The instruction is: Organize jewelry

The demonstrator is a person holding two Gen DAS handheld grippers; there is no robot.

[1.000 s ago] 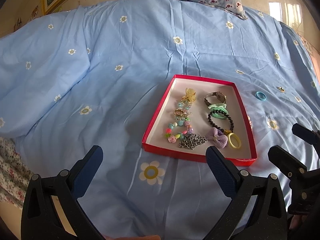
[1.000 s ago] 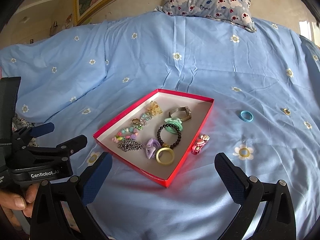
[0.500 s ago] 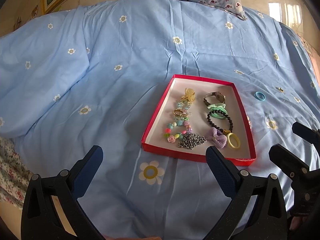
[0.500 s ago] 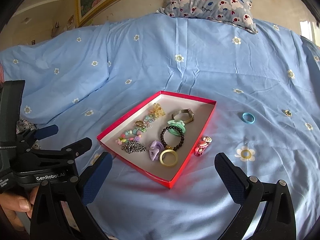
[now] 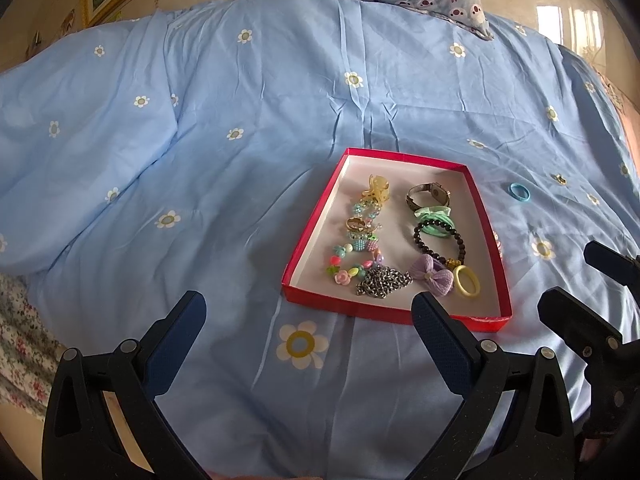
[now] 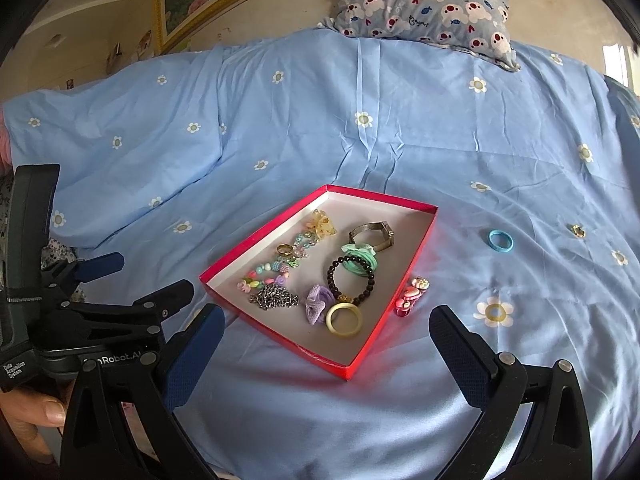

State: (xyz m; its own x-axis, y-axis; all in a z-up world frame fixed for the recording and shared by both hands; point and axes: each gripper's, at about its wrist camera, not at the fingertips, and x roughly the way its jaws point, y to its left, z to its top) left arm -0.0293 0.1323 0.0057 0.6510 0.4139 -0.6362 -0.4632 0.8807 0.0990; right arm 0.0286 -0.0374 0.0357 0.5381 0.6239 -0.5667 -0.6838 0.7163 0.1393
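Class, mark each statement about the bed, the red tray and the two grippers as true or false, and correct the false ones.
1. The blue ring lies inside the red tray. False: it lies on the bedsheet, apart from the tray.
2. Both the left gripper and the right gripper are open and hold nothing. True.
3. The yellow ring lies in the tray. True.
4. The wristwatch lies on the pillow. False: it lies in the tray.
5. A pink charm lies on the sheet beside the tray. True.
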